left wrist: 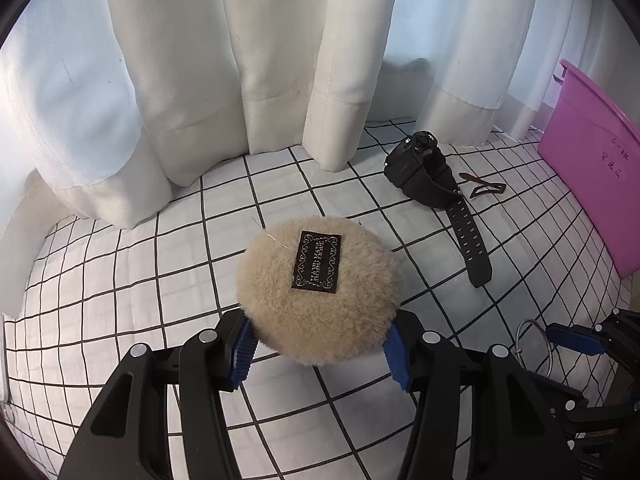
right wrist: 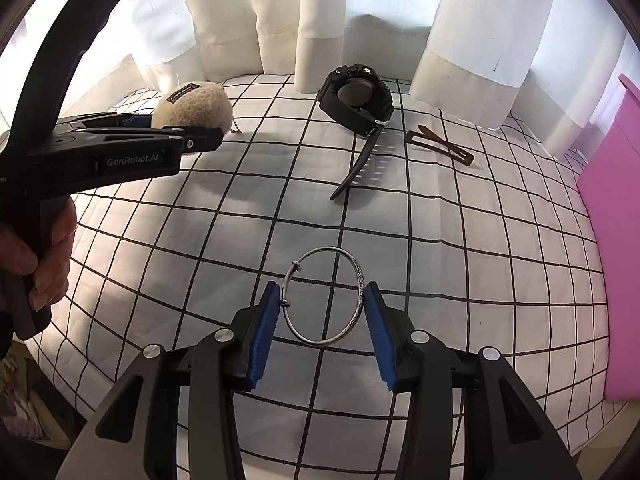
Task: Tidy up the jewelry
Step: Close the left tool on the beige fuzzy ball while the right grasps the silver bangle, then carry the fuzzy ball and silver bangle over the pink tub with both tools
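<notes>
My left gripper (left wrist: 320, 352) is shut on a round beige fluffy pouch (left wrist: 318, 288) with a black "hand made" label, held above the checked cloth; it also shows in the right wrist view (right wrist: 194, 110). My right gripper (right wrist: 324, 320) is shut on a silver bangle (right wrist: 325, 296), its blue pads touching both sides of the ring; the bangle shows at the lower right of the left wrist view (left wrist: 534, 346). A black wristwatch (left wrist: 434, 184) (right wrist: 356, 100) lies at the back. A brown hair clip (left wrist: 484, 188) (right wrist: 440, 140) lies to its right.
A white cloth with black grid lines (right wrist: 480, 260) covers the surface. White curtains (left wrist: 240, 60) hang along the back. A pink plastic bin (left wrist: 588, 168) (right wrist: 616, 240) stands at the right edge. A hand (right wrist: 48, 248) holds the left gripper's handle.
</notes>
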Demonstrator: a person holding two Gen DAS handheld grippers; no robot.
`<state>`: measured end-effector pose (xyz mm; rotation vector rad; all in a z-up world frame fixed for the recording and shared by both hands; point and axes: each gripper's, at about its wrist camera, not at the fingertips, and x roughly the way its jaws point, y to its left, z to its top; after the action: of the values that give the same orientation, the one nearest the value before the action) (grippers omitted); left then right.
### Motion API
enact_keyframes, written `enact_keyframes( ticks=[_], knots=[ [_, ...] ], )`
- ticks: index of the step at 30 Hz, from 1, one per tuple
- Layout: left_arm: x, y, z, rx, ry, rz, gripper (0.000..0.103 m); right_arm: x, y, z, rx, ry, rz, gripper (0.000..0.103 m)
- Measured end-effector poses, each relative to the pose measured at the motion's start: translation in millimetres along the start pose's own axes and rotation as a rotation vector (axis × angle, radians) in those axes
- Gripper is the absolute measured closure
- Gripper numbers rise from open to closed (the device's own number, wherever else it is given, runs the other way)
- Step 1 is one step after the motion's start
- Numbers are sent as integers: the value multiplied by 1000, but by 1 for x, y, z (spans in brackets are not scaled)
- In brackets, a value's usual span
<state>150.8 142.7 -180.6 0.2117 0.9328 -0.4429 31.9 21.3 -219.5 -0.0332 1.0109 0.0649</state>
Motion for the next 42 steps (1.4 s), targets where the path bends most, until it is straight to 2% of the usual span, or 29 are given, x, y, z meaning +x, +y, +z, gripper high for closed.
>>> enact_keyframes(
  ticks=[8, 18, 26, 34, 42],
  knots=[
    [-33, -5, 2, -38, -31, 44, 51, -23, -13, 6, -1, -63, 37, 61],
    [-73, -55, 26, -38, -111, 29, 51, -94, -54, 18, 6, -200, 27, 61],
    [-115, -113, 58, 2, -214, -16, 51, -156, -109, 24, 38, -317, -14, 61],
    [-144, -186, 93, 82, -310, -82, 51, -212, -174, 17, 101, -420, -82, 61],
    [-154, -276, 128, 155, -373, -195, 51, -244, -254, -7, 211, -451, -136, 61]
  ],
)
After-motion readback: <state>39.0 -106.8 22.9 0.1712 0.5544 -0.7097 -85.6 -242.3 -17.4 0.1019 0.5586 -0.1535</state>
